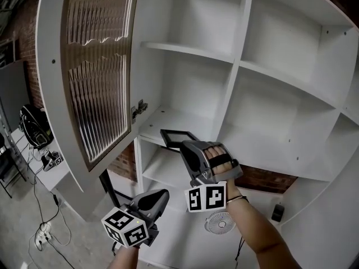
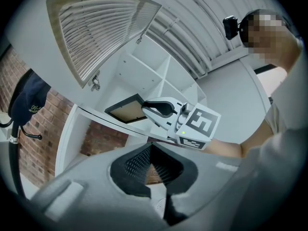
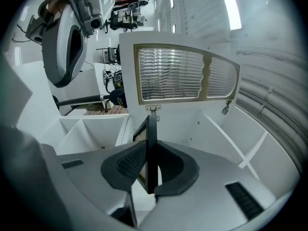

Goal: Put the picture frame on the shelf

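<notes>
The black picture frame (image 1: pixel 177 135) lies nearly flat at the front edge of a white shelf board (image 1: pixel 168 118) in the cabinet's middle row. My right gripper (image 1: pixel 187 147) is shut on its near edge. In the right gripper view the frame (image 3: pixel 151 129) stands edge-on between the dark pads (image 3: pixel 126 163), which press on it. From the left gripper view the frame (image 2: pixel 126 108) shows its brown back, with the right gripper (image 2: pixel 153 108) holding it. My left gripper (image 1: pixel 161 197) hangs lower left, away from the frame. Its jaws (image 2: pixel 153 153) are shut on nothing.
The cabinet door (image 1: pixel 98 66) with ribbed glass stands open at the left of the compartment. White dividers (image 1: pixel 233 77) split the shelves. A small round fan (image 1: pixel 220 223) lies below the right arm. A black bag (image 1: pixel 33 126) and cables (image 1: pixel 45 231) are at far left.
</notes>
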A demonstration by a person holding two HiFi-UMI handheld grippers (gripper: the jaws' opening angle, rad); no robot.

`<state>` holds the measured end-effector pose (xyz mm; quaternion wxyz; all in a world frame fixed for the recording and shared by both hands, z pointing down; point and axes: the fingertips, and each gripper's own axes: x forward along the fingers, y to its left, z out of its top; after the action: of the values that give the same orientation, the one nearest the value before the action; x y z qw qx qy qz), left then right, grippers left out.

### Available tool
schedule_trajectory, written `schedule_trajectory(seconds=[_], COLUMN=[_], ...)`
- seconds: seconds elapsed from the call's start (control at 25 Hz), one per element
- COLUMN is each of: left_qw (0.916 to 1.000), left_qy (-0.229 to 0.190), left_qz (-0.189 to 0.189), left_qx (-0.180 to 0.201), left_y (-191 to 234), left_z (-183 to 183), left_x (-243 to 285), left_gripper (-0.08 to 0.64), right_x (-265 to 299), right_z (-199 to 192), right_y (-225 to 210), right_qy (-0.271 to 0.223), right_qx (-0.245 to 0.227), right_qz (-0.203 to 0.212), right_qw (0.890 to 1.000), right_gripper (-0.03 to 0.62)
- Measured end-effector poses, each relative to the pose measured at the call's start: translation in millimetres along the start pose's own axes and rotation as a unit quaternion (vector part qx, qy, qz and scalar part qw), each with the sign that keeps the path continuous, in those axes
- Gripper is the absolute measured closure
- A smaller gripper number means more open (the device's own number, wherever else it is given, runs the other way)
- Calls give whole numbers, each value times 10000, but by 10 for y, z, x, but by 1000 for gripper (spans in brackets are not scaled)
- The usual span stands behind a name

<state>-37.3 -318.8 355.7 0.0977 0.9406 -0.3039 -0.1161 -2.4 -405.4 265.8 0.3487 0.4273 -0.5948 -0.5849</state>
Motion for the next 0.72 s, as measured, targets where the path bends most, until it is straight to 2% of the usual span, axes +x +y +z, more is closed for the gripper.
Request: schedule_trajectory(seconds=[0.24, 0.52, 0.72], left_qw=[9998, 9998, 9999], left_qy=[-64, -8, 46], left_qz=[122, 17, 16], left_qx=[161, 174, 123], left_y=[150, 131, 167], left_z=[99, 91, 27], left_x=[137, 286, 257], left_gripper=[551, 551, 551], right_x=[103, 332, 490], right_z=[-111, -186, -223], right_y=[164, 263, 356], right_qy=[100, 474, 717], right_qx=[272, 234, 231], right_qz=[247, 455, 757], right_qw=[9993, 9976, 9943], right_gripper=[520, 522, 522])
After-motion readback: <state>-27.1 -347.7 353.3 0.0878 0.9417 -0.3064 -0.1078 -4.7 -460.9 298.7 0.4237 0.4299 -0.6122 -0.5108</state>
